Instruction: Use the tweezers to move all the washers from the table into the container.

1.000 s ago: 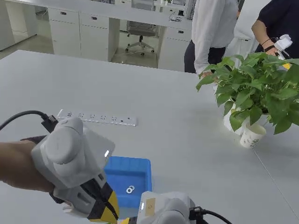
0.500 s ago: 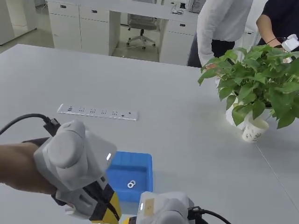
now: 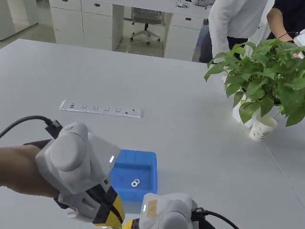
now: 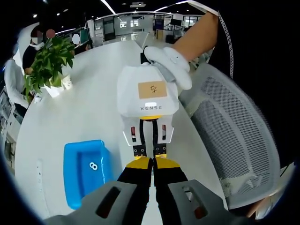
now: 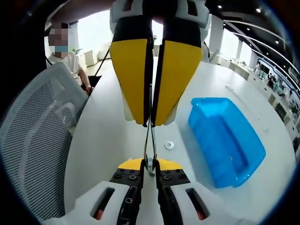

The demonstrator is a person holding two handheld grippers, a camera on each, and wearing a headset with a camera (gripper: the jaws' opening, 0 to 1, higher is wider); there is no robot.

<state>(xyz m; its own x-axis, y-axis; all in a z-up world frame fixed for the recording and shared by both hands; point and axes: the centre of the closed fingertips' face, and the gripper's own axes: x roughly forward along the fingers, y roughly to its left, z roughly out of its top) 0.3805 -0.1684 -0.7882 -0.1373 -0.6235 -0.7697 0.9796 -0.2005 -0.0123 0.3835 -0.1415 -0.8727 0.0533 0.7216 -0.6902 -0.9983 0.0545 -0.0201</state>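
Left gripper and right gripper jaws pinch the tweezers; right gripper view catches a loose washer, head view a second washer inside the container.

Left gripper: pale grey rounded housing, small white light on its side, black cable plugged in at the rear. Jaws broad, yellow-faced, black behind.
Right gripper: white shell, tan sticker with a handwritten mark, "XENSE" lettering, lit strip beneath. Black finger plates with screws, yellow tips, a second black lead.
Dark band at left wrist, possibly a sleeve cuff.
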